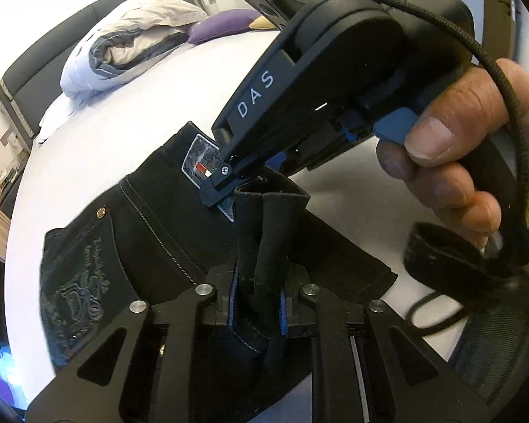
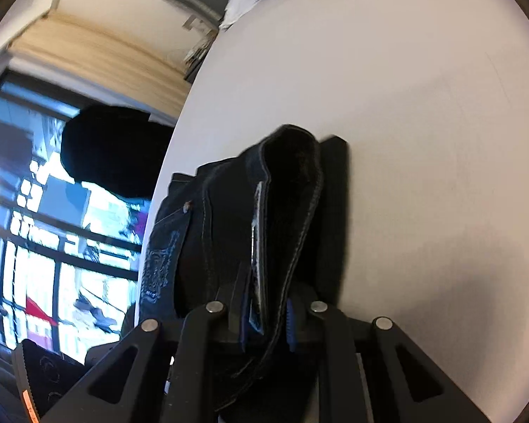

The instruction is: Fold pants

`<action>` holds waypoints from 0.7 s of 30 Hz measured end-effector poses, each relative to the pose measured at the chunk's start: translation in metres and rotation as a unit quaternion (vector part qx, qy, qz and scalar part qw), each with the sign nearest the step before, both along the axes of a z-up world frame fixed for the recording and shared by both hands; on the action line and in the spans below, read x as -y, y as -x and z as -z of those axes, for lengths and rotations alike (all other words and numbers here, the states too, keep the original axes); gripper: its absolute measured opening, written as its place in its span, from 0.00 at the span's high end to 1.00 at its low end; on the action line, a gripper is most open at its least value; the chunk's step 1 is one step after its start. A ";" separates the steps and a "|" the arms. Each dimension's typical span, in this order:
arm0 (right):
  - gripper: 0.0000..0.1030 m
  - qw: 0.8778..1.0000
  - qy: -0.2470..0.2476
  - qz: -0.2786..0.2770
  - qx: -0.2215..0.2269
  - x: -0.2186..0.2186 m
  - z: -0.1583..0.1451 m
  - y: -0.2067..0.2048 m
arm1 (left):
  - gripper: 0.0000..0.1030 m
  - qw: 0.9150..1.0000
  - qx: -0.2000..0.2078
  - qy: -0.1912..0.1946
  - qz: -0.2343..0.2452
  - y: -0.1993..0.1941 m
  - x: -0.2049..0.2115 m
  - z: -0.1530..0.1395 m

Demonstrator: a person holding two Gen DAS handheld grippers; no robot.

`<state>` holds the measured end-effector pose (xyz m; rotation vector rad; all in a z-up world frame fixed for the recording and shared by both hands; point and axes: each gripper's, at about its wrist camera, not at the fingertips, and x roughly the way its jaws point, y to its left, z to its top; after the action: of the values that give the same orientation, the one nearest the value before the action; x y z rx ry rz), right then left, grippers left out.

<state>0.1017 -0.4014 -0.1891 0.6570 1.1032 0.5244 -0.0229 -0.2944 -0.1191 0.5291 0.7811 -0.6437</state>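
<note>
Dark pants (image 1: pixel 151 232) lie on the white surface (image 1: pixel 123 112). Left claw (image 1: pixel 255 308) pinches a raised fold; right claw (image 2: pixel 266 320) pinches the waistband beside the label.

Likely a bedroom — headboard (image 1: pixel 35 77), rumpled duvet (image 1: pixel 123 49) (purple pillow (image 1: pixel 222 24)).

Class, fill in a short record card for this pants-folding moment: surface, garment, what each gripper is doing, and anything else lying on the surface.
surface: white bed
garment: dark pants, back pocket embroidery and waistband label facing up
left gripper: shut on a bunched fold of the pants
right gripper: shut on the pants at the waistband, near the label
person's hand: holds the right gripper's handle
other items: rumpled grey duvet; purple pillow
</note>
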 end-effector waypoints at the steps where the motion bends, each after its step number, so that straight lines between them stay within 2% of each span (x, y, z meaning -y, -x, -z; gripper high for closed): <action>1: 0.83 1.000 -0.005 0.003 0.003 0.001 0.006 0.002 | 0.84 1.000 -0.001 -0.001 0.001 0.001 0.001 0.004; 4: 0.82 0.999 -0.039 0.014 0.005 0.008 0.014 0.005 | 0.77 1.000 -0.015 0.014 0.000 0.001 -0.003 0.007; 6: 0.72 0.999 -0.041 0.020 0.007 0.012 0.010 0.009 | 0.68 0.998 -0.052 0.035 -0.002 -0.001 -0.012 0.001; 7: 0.69 0.999 -0.032 0.025 0.010 0.013 0.005 0.011 | 0.51 0.997 -0.066 0.045 -0.002 -0.001 -0.018 -0.003; 9: 0.59 0.999 -0.013 0.041 0.019 0.019 -0.008 0.020 | 0.28 0.993 -0.077 0.085 -0.013 0.006 -0.043 -0.023; 10: 0.56 0.999 -0.013 0.041 0.019 0.019 -0.008 0.020 | 0.24 0.992 -0.072 0.100 -0.019 0.010 -0.055 -0.033; 11: 0.56 0.998 -0.005 0.052 0.024 0.021 -0.017 0.025 | 0.24 0.991 -0.069 0.109 -0.023 0.012 -0.063 -0.039; 12: 0.56 0.997 -0.021 0.057 0.049 0.024 -0.037 0.038 | 0.24 0.989 -0.071 0.122 -0.033 0.013 -0.078 -0.046; 14: 0.56 0.995 -0.051 0.036 0.083 0.014 -0.057 0.050 | 0.24 0.984 -0.082 0.150 -0.054 0.010 -0.103 -0.052; 15: 0.56 0.995 -0.051 0.036 0.083 0.014 -0.057 0.050 | 0.24 0.980 -0.092 0.164 -0.071 0.005 -0.115 -0.051; 17: 0.56 0.993 -0.065 0.002 0.101 -0.004 -0.067 0.057 | 0.24 0.972 -0.112 0.185 -0.091 -0.004 -0.130 -0.045; 18: 0.56 0.993 -0.060 -0.027 0.097 -0.023 -0.063 0.057 | 0.25 0.966 -0.128 0.200 -0.105 -0.014 -0.139 -0.041; 20: 0.56 0.997 -0.044 -0.031 0.059 -0.033 -0.041 0.052 | 0.27 0.947 -0.173 0.237 -0.127 -0.035 -0.155 -0.029; 21: 0.56 0.998 -0.038 -0.026 0.040 -0.035 -0.030 0.051 | 0.33 0.940 -0.195 0.245 -0.136 -0.041 -0.160 -0.021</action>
<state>0.0512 -0.3668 -0.1591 0.6699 1.0310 0.6355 0.0180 -0.1343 -0.0980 -0.1704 1.0023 -0.6615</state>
